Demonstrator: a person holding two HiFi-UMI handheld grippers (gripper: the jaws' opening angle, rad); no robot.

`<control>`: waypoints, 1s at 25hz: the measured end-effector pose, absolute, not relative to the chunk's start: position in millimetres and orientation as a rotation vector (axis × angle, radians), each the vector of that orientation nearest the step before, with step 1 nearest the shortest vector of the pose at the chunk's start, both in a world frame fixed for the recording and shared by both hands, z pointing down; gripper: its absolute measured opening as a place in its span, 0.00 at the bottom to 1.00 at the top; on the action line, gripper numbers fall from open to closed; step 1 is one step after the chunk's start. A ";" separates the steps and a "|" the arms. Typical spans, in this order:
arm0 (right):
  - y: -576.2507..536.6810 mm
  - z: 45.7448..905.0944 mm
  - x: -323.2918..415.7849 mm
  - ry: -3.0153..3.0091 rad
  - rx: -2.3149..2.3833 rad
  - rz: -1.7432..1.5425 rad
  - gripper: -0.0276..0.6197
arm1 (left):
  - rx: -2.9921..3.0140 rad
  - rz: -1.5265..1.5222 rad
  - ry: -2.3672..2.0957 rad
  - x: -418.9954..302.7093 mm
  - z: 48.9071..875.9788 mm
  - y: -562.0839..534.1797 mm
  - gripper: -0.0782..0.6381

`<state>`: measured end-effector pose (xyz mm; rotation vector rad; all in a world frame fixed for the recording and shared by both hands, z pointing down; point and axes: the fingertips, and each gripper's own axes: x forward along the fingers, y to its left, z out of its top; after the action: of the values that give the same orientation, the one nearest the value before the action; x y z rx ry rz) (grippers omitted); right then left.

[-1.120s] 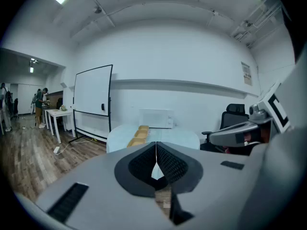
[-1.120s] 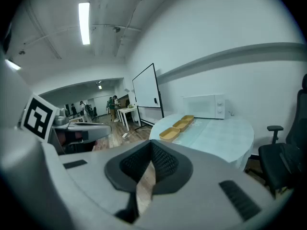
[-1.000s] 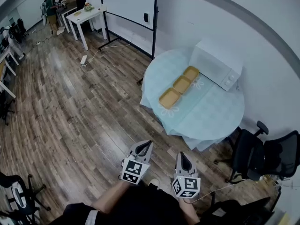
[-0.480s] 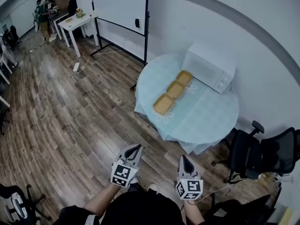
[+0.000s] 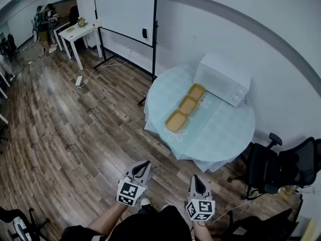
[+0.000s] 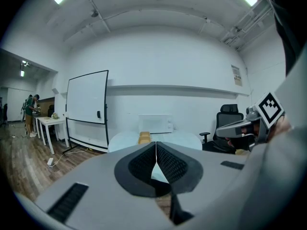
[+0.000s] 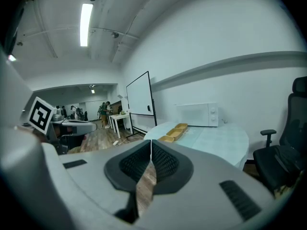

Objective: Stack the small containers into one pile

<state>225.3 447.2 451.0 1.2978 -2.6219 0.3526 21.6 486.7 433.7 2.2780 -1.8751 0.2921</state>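
Left tool [image 5: 146, 162] and right tool [image 5: 194, 177] held low, clenched empty, pointing toward 3 containers [image 5: 188, 105]

No words or numbers can be read. A small paper notice [image 6: 236, 74] on the white wall [image 6: 182, 71] seems to carry print, too tiny to make out. The cubes [image 5: 127, 193] on the left gripper [image 5: 145, 163] and right gripper [image 5: 194, 178] show black-and-white square codes, no letters.

White microwave [image 5: 222, 79] on round table [image 5: 225, 130], whiteboard [image 5: 123, 9] behind, black office chairs [image 5: 262, 168] beside, wooden floor [image 5: 65, 129]
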 end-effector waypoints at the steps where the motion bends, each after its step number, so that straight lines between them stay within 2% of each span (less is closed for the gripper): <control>1: 448.4 450.9 221.9 -2.620 1.297 0.354 0.08 | 2.286 0.289 -1.869 19.1 433.4 485.4 0.13; 12: 433.0 458.9 204.3 -2.591 1.308 0.428 0.08 | 2.307 0.285 -1.792 15.7 448.7 455.6 0.13; 25: 304.1 469.5 174.3 -2.598 1.259 0.514 0.08 | 2.292 0.323 -1.788 7.4 444.3 332.8 0.13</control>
<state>174.3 304.1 469.5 1.2591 -2.5981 0.5136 7.4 332.8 444.3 2.2918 -1.7884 0.3225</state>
